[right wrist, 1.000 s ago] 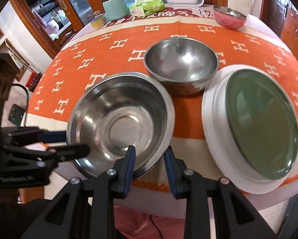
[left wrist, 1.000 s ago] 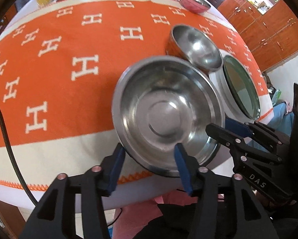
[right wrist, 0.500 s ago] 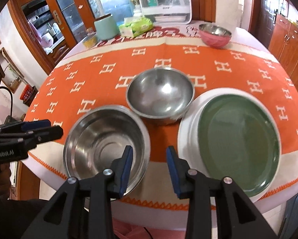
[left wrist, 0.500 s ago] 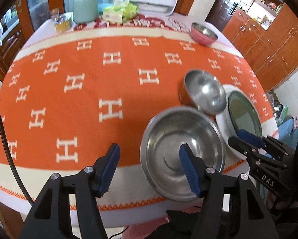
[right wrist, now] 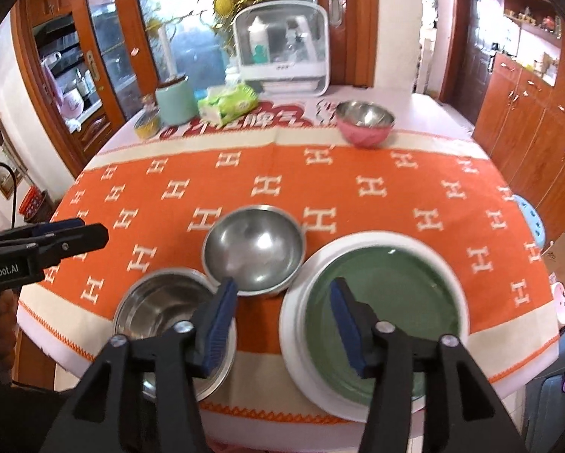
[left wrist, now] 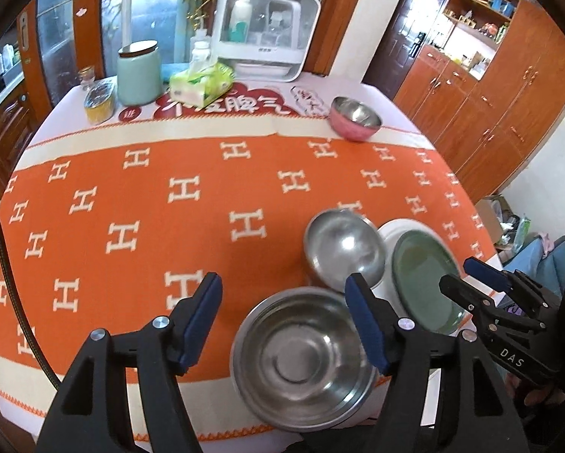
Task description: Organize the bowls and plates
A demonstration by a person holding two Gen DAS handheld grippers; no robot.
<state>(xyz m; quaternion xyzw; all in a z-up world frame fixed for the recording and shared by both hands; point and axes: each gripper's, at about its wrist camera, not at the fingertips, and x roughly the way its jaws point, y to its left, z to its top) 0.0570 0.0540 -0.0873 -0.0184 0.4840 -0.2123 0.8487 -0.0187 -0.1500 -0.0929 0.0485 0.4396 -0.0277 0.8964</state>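
Wide steel bowl below both opening grippers (nothing held), left gripper, right gripper

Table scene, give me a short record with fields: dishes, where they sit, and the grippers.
near edge: wide steel bowl, empty
behind it: deeper steel bowl, empty
plates: green plate stacked on white plate
far side: pink bowl with steel lining
left gripper: opening, holds nothing
right gripper: opening, holds nothing
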